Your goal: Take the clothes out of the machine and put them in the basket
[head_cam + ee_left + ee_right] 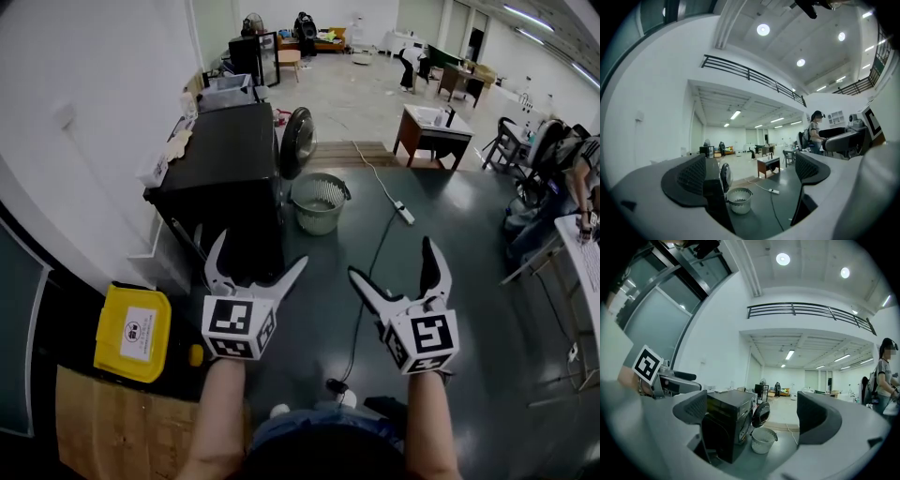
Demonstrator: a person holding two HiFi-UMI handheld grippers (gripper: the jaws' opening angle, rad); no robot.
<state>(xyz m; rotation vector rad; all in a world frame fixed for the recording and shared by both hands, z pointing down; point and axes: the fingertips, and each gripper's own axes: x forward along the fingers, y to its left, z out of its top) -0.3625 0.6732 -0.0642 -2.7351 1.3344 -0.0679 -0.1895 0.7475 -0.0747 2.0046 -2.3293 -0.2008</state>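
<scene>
A black washing machine (225, 164) stands against the white wall at the left, its round door (297, 141) swung open. A pale slotted basket (317, 202) sits on the dark floor just in front of that door. No clothes show; the drum's inside is hidden from every view. My left gripper (262, 248) and right gripper (391, 256) are held side by side well short of the machine, both open and empty. In the left gripper view the basket (739, 199) and door (724, 174) lie between the open jaws. The right gripper view shows the machine (729, 420) and basket (763, 439) ahead.
A yellow box (134, 333) lies on the floor at the near left beside a cardboard sheet (112, 431). A power strip (403, 211) with its cable runs across the floor right of the basket. A wooden table (433, 127) stands beyond, with desks and a person (581, 178) at the right.
</scene>
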